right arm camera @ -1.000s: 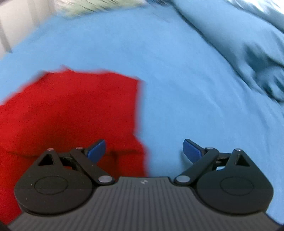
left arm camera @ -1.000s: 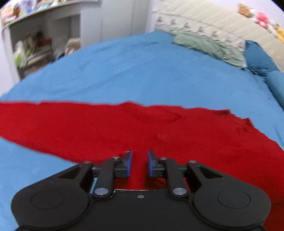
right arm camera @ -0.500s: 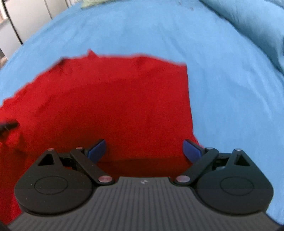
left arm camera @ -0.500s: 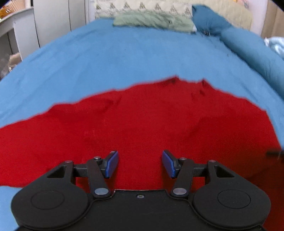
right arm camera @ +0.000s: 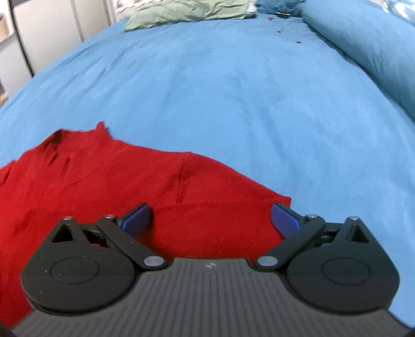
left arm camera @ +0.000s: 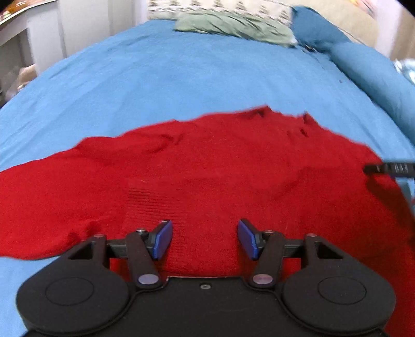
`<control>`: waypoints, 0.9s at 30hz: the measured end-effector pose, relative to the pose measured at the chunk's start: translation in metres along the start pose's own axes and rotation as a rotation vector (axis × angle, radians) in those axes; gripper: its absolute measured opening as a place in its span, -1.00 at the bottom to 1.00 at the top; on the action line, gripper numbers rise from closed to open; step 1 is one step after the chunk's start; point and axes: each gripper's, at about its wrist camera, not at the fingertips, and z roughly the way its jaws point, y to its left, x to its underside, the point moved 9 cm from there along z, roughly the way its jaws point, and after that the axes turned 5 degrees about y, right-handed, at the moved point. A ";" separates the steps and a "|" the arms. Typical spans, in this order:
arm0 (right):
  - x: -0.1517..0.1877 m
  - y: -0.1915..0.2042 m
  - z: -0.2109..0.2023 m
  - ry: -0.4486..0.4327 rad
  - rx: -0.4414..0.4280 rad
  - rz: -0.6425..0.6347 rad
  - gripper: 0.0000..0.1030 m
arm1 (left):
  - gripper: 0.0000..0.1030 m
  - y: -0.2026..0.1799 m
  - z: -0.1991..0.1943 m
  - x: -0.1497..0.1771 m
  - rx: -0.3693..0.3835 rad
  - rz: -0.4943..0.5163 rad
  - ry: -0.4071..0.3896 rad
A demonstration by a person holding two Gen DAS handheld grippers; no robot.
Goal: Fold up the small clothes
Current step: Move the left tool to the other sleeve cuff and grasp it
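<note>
A red knit garment [left arm camera: 207,176] lies spread on the blue bedsheet [left arm camera: 181,85]. It also shows in the right wrist view [right arm camera: 103,186], where its right edge ends near my right finger. My left gripper [left arm camera: 205,238] is open and empty, low over the garment's ribbed near part. My right gripper [right arm camera: 211,220] is wide open and empty, over the garment's right near corner. The tip of the right gripper [left arm camera: 389,168] shows at the right edge of the left wrist view.
A green cloth [left arm camera: 233,23] and patterned pillow lie at the head of the bed. A rolled blue duvet [right arm camera: 363,39] runs along the right side. White cupboards [left arm camera: 39,39] stand to the left. Bare blue sheet [right arm camera: 233,90] lies beyond the garment.
My left gripper opened from nearly shut to open. Both grippers swung to face the head of the bed, over the garment's near part. The right gripper stayed open.
</note>
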 end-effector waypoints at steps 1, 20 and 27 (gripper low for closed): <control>-0.002 0.003 -0.010 -0.008 -0.002 -0.027 1.00 | 0.19 0.001 -0.009 -0.004 -0.011 -0.014 -0.009; 0.029 0.174 -0.174 -0.003 -0.188 -0.186 1.00 | 0.94 0.232 -0.160 0.030 -0.269 -0.462 -0.161; 0.050 0.229 -0.147 0.033 -0.164 -0.098 1.00 | 0.80 0.359 -0.142 0.056 -0.351 -0.616 -0.154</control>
